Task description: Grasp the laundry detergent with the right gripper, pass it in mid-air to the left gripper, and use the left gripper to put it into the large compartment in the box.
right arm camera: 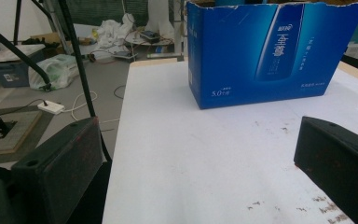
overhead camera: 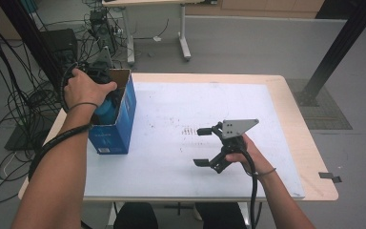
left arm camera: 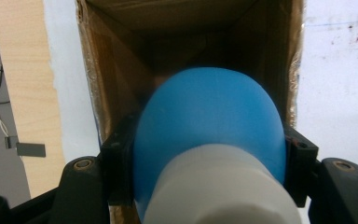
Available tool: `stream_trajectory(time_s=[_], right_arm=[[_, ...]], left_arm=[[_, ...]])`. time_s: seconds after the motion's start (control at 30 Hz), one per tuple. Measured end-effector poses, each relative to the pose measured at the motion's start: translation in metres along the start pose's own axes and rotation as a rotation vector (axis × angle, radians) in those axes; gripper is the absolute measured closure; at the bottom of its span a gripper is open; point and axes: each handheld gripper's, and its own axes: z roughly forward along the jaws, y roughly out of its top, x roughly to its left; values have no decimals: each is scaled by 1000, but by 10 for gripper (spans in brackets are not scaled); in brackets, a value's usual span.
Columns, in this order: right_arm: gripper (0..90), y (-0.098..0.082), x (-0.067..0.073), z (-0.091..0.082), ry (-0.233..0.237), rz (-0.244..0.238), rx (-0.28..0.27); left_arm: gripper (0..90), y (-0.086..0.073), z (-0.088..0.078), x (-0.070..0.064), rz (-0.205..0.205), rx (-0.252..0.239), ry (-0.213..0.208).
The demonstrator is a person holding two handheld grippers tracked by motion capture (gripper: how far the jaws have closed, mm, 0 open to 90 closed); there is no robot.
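Bottle, blue with a pale cap end, fills the left tongs' own camera as it goes mouth-deep into the carton.
Tabletop (overhead camera: 181, 167) first: white sheet, plenty of room, and the blue carton (overhead camera: 116, 126) stands at its left edge, open at the top. That edge is the worry — a push from above on the carton wall could tip or slide it toward the drop. Blue bottle (left arm camera: 209, 126) next: the left tongs (overhead camera: 100, 78) are clamped on its sides at their tightest, holding it just inside the brown cardboard walls. Smooth round plastic can twist in the pads, and a tilted bottle may snag the torn rim. Right tongs (overhead camera: 205, 147) hang spread wide and empty over the sheet, well apart from the carton, so nothing braces it.
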Motion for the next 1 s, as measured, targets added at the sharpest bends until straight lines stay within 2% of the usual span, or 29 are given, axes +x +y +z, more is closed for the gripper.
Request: stream_trajectory(time_s=[0.2,0.43,0.83,1.0], right_arm=[[11,-1,0,1,1,1,1],[11,0,0,1,-2,0,1],[11,0,0,0,-5,-3,-2],[11,-1,0,-1,-3,-1,-2]], left_arm=[[379,0,7,2,-4,12,-7],[378,0,10,1,-1,19,8],[378,2,22,0,8,50,0],[378,2,25,1,5,47,-3]])
